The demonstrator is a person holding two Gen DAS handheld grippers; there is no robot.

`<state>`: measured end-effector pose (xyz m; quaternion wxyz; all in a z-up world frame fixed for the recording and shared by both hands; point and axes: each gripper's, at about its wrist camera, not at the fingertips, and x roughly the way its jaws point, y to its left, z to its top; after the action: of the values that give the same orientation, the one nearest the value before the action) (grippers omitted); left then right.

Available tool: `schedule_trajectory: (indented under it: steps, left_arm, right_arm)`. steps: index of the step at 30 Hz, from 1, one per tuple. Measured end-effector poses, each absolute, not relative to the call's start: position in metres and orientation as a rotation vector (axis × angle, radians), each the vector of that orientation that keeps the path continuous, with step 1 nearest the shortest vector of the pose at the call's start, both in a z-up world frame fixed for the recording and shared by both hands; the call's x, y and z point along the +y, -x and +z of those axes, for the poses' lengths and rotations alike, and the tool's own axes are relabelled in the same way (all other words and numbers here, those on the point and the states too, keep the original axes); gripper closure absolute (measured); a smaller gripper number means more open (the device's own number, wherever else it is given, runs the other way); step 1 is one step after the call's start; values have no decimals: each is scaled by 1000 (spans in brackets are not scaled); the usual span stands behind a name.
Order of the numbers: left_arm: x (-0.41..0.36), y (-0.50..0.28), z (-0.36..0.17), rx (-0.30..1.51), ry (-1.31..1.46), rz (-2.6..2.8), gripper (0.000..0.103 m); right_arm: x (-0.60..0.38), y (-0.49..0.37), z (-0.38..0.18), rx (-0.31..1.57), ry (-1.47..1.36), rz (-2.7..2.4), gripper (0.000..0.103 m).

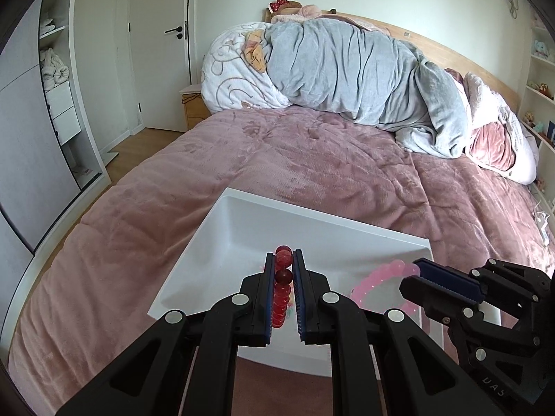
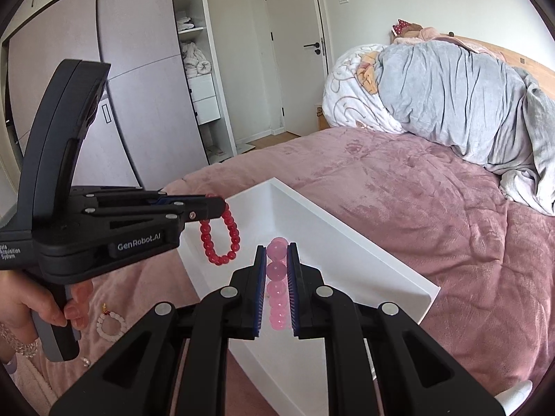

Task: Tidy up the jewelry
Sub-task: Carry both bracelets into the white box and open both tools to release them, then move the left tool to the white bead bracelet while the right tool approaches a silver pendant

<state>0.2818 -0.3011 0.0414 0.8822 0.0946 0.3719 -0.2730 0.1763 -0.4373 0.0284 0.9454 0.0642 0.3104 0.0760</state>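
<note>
Two bead bracelets, both off the bed and over the white tray (image 1: 222, 228) at lower centre of each wrist view. Red bracelet (image 2: 220, 237) pinched in the narrow tongs of the left gripper (image 1: 283, 277), loop dangling free at left of the right-wrist frame, over the tray's near rim. Pink bracelet (image 2: 277, 284) clamped likewise in the right gripper (image 2: 276, 277), tongs nearly shut on a bead. Probably light, hard and glossy (round beads, so prone to rolling out of a flat pinch); likely strung on cord, so floppy as a whole, rigid bead by bead. Best taken across one bead or between two. Tray smooth, rigid, shallow-walled plastic; pink bedspread (image 1: 312, 159) plush and soft. One more white bead bracelet (image 2: 111, 326) lying at lower left on the spread, outside the tray.
</note>
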Motion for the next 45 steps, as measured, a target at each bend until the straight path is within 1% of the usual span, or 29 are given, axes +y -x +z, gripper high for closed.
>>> schedule_trajectory:
  steps: [8,15,16,17,18,19,20,21,22,23,24,28,29,31,34,38,40,42,44,45]
  left_arm:
    - [-338,-317,-4,845,-259,-542,88]
    - [-349,-336,-36,899,-282,-518,87]
    - [-349,-337,-38,901,-283,-515,84]
    - [-349,-338,-41,903,-286,-513,80]
    - [-349,-338,-43,907,-290,-510,73]
    - [-349,-338,-45,909,-295,-505,61]
    - [-349,-337,-46,904,-297,-500,55]
    - [-347,-335,-45,892,-296,-498,50]
    - [-346,-333,-43,878,-295,-499,47]
    - [-345,-331,-41,866,-294,-502,45]
    - [-344,-328,-39,852,-292,-505,42]
    - [-333,-315,-21,786,-276,-512,31]
    - [-328,-312,-14,766,-268,-509,30]
    - [-319,-308,-1,731,-249,-500,28]
    - [-303,-300,23,675,-225,-481,20]
    - [-281,-286,53,606,-224,-443,17]
    - [-268,-278,66,577,-223,-423,11]
    - [-250,-270,77,552,-210,-403,11]
    - [-230,-263,85,553,-180,-382,10]
    - [-219,-260,87,560,-159,-374,10]
  right_arm:
    - [-456,-207,-21,745,-155,109,91]
    - [-460,-222,-45,797,-154,93,89]
    - [-459,-223,-46,796,-154,91,89]
    - [-459,-223,-47,795,-151,87,89]
    - [-458,-223,-47,797,-148,89,88]
    - [-457,-223,-47,799,-144,87,88]
    - [-457,-223,-46,798,-138,83,87]
    - [-456,-222,-45,795,-135,79,76]
    - [-456,-221,-44,789,-132,70,67]
    - [-455,-220,-42,780,-128,66,52]
    - [-454,-218,-39,768,-121,62,47]
    - [-450,-212,-24,736,-96,53,48]
    - [-449,-209,-20,726,-90,53,47]
    - [-445,-205,-10,703,-78,48,44]
    - [-437,-197,4,675,-54,44,40]
    - [-428,-186,21,633,-29,42,38]
    - [-423,-179,31,608,-21,45,33]
    - [-417,-171,40,578,-14,47,28]
    - [-410,-164,48,552,-8,55,24]
    - [-406,-161,51,543,-2,60,21]
